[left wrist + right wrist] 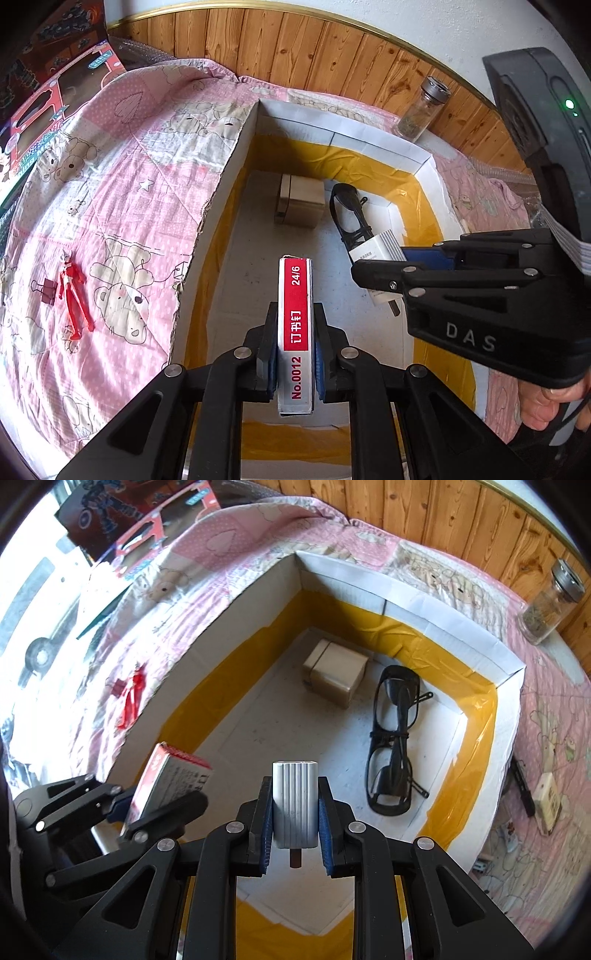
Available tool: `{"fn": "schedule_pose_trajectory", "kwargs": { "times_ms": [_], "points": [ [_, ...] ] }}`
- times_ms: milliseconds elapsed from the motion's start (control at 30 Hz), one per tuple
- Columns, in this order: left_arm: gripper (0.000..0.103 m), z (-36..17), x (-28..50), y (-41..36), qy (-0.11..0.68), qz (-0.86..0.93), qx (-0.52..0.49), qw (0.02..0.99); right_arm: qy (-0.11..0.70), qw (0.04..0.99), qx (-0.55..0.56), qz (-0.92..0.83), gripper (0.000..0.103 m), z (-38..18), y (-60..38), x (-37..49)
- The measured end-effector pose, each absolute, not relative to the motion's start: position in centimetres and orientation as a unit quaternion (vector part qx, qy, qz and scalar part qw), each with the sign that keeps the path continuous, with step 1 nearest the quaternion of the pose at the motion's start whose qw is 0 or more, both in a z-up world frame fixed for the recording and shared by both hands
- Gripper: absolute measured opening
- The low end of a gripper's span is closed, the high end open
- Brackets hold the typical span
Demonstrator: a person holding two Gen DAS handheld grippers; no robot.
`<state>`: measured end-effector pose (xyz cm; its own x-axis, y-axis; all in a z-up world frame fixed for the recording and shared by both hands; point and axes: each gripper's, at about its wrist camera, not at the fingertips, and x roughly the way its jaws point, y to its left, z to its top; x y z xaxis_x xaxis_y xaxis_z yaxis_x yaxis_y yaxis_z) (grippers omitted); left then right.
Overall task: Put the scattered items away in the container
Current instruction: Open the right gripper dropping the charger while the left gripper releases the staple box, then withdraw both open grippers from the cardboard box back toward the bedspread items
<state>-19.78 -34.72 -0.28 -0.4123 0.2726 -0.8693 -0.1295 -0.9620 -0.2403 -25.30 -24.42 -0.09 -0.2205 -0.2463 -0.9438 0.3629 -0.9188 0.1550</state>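
Both my grippers hold something over the cardboard box (458, 627). My left gripper (295, 365) squeezes a red and white staple box (295, 332) standing on its thin edge — the blue pads press its two flat sides. My right gripper (294, 825) squeezes a white plug charger (294, 805) with ribbed sides, its metal pin pointing back at me. Both hang above the white floor of the box. Down inside lie a small tan carton (336, 672) near the far corner and black glasses (395, 738) beside it, by the right wall. Outside, on the pink bear quilt (110, 184), a red toy figure (74, 295) lies next to a binder clip (46, 291). A glass jar (424, 107) stands by the wooden wall.
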Motion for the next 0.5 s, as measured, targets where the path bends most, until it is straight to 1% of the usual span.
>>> {"fn": "schedule_pose_trajectory", "kwargs": {
  "times_ms": [33, 67, 100, 267, 500],
  "points": [
    [0.026, -0.3, -19.9, -35.0, -0.076, 0.837, -0.528, 0.118, 0.048, 0.194, 0.592, -0.781, 0.025, -0.2, -24.4, -25.5],
    [0.033, -0.4, -19.9, -35.3, -0.085, 0.836, -0.529, 0.117, 0.043, 0.192, 0.592, -0.781, 0.03, -0.2, -24.2, -25.7],
    [0.042, -0.4, -19.9, -35.6, -0.094, 0.836, -0.528, 0.116, 0.036, 0.189, 0.592, -0.783, 0.031, -0.2, -24.0, -25.8],
    [0.042, 0.8, -19.3, -37.0, -0.113, 0.844, -0.513, 0.112, 0.015, 0.192, 0.58, -0.791, 0.03, 0.8, -23.2, -25.2],
    [0.042, 2.3, -18.0, -37.3, -0.112, 0.849, -0.503, 0.112, -0.021, 0.217, 0.556, -0.802, 0.03, 3.2, -22.2, -23.0]
  ]
}}
